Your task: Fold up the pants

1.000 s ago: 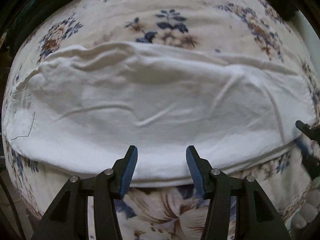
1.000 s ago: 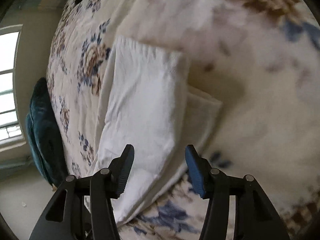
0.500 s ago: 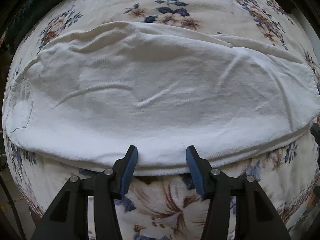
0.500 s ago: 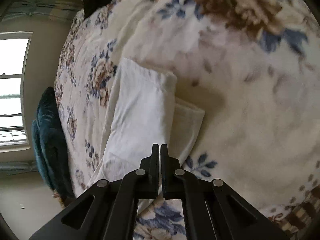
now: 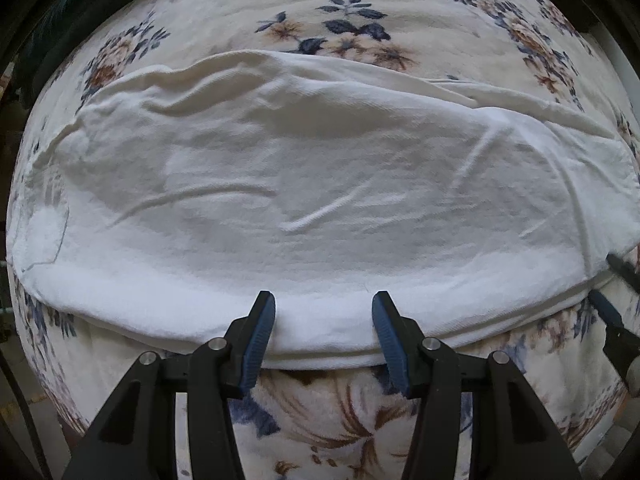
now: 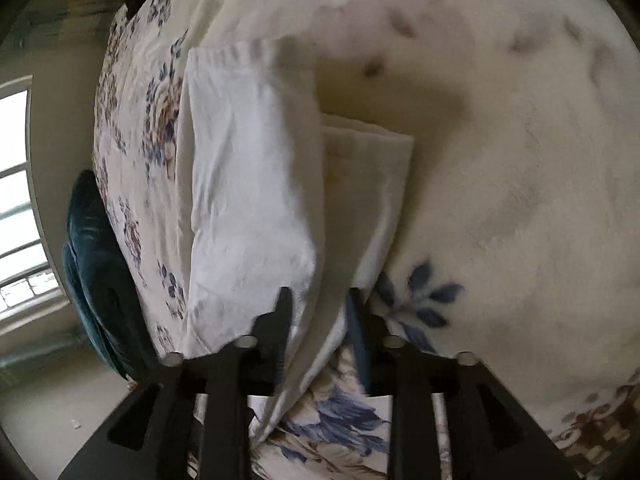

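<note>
a: count?
b: one white pants (image 5: 320, 184), folded lengthwise on one floral blanket (image 5: 340, 412); window (image 6: 16, 200) at the side.
a: tongs?
b: left gripper (image 5: 323, 320) half open over the near edge, holding nothing. right gripper (image 6: 318, 312) opening, cloth edge between its jaws.

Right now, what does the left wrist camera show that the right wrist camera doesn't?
Only the left wrist view shows the white pants spread full width, with the left gripper open over their near edge. Only the right wrist view shows a window, a teal cushion beside the bed, and the right gripper, jaws opening, with the pants' edge between them. Both show the pants on the floral blanket.
</note>
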{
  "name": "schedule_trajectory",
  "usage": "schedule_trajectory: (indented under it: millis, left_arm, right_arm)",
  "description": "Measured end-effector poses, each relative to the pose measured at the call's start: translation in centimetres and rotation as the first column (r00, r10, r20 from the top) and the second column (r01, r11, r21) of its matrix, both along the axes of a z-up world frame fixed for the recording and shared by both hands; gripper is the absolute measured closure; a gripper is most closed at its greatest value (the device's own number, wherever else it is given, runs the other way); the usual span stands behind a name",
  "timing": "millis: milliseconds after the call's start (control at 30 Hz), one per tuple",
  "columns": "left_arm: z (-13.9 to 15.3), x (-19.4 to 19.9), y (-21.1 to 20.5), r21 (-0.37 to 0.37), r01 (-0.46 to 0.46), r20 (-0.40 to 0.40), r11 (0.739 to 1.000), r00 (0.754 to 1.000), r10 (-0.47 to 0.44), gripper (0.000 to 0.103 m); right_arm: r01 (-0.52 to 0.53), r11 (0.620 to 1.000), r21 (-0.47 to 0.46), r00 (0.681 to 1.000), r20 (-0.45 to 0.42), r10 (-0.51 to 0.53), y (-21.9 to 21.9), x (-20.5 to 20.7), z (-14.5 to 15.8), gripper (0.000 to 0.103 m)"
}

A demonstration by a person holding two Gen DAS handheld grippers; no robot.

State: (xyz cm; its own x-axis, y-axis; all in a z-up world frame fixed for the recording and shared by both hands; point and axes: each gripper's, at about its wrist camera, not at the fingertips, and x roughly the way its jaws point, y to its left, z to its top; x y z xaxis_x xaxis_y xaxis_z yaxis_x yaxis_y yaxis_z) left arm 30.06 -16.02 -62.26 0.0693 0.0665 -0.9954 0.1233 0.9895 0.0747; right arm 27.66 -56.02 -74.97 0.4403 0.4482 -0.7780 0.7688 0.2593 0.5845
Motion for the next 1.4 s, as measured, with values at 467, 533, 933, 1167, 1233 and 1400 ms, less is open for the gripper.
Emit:
schedule_trajectory:
  millis: [467,533,933,1167,1233,1400]
  left_arm:
    - [0.8,1.3,-0.3,-0.020,0.015,0.027,1.000,1.000,-0.014,0.026]
    - [0.9,1.5,0.0,-0.015,0.013,0.026,1.000,1.000,-0.012,0.026]
    - [0.2,2.0,0.1,-0.040,-0.013,0.006,0.999,1.000,0.013,0.026]
    - [0.5,3.4,-1.1,-0.001,0.016,0.100,1.000,0.995,-0.016,0.026]
    - [0.2,4.1,-2.2,-0.014,0.031,0.094,0.999,0.995,-0.029,0.026]
    - [-0.5,4.8,-4.3,-0.028,0.069,0.071,0.997,0.995,-0.067,0.013]
  right_arm:
    - [0.074,0.996,-0.040,0.989,0.129,-0.068,0.5,0.1,3.1,0.098]
    - [0.071,0.997,-0.039,0.988,0.141,-0.065,0.8,-0.3,3.9,0.098]
    - [0.136,0.988,0.075,0.990,0.017,-0.138,-3.1,-4.0,-2.1,0.098]
    - [0.117,0.993,-0.017,0.980,0.165,-0.113,-6.4,-4.2,0.5,0.019]
    - [0.042,0.999,-0.023,0.988,0.147,-0.038,-6.3,-2.5,-0.8,0.019]
    - [-0.021,0.999,-0.041,0.985,0.169,0.028,-5.2,0.5,-3.4,0.014]
